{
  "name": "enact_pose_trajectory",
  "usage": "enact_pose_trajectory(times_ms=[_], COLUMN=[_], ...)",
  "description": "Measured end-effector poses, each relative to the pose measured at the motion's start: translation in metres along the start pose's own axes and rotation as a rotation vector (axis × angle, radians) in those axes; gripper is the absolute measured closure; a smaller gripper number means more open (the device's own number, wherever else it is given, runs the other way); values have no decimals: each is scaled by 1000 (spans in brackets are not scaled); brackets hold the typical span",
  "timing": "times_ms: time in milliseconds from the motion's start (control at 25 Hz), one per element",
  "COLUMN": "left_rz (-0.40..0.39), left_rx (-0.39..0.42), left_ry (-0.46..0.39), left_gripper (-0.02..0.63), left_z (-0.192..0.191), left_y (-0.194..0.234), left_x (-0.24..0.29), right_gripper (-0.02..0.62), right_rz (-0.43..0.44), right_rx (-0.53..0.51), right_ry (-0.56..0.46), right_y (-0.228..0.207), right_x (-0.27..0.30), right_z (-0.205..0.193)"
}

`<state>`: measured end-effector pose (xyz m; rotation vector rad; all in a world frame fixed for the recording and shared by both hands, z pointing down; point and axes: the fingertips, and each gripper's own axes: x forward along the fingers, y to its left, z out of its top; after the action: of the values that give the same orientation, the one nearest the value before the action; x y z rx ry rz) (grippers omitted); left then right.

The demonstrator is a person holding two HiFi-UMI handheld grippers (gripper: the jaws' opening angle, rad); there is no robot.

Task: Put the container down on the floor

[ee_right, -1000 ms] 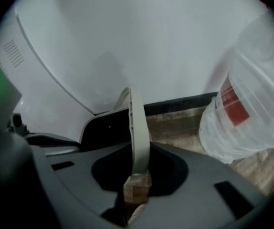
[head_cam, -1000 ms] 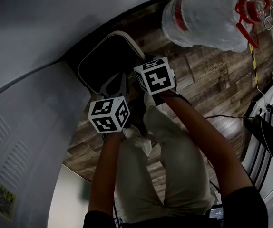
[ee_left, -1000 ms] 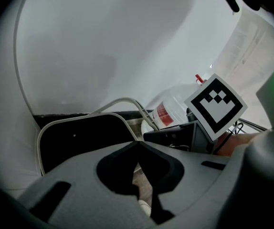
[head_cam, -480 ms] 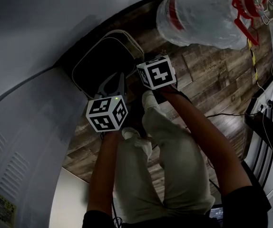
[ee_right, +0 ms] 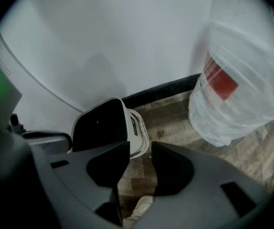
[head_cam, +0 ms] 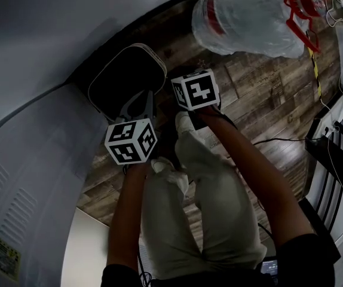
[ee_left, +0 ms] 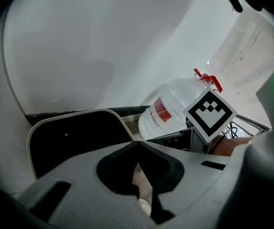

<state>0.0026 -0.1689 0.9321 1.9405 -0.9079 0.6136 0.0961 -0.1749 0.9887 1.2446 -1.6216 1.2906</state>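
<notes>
The container (head_cam: pixel 126 76), a white bin with a black top, stands on the wood floor (head_cam: pixel 261 100) against the dark skirting. It also shows in the right gripper view as the bin (ee_right: pixel 103 125) just beyond the jaws. My right gripper (ee_right: pixel 140 149) is opening: a clear gap lies between its jaws, only floor shows through it, and the pads do not touch the bin. Its marker cube (head_cam: pixel 195 89) sits right of the bin. My left gripper (ee_left: pixel 138 143) is shut with its tips together and nothing in them, the container (ee_left: pixel 75 137) lying behind its left jaw.
A large clear water bottle (head_cam: pixel 249 17) with a red label and red handle lies on the floor to the right. A white curved panel (head_cam: pixel 34 160) fills the left. The person's legs and a shoe (head_cam: pixel 183 124) are below the grippers. Cables (head_cam: pixel 279 141) and a rack (head_cam: pixel 339 154) are at right.
The container has shifted left and turned against the skirting. Both marker cubes have drifted slightly left.
</notes>
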Motion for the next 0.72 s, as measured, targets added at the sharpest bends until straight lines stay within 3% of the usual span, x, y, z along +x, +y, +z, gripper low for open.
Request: enact_pose_trajectory(times_ms=[440,720], left_rz=[-3,1], left_rx=[28,32], left_ry=[45,59], left_gripper=[592,592], left_z=[37,75], left_y=[-67,-114], left_x=[-67,-126], right_gripper=[467,500], right_rz=[36,60], right_rx=[120,135], right_ry=[-21,-28], right_y=[16,36], right_x=[-106,-180], right_z=[8,16])
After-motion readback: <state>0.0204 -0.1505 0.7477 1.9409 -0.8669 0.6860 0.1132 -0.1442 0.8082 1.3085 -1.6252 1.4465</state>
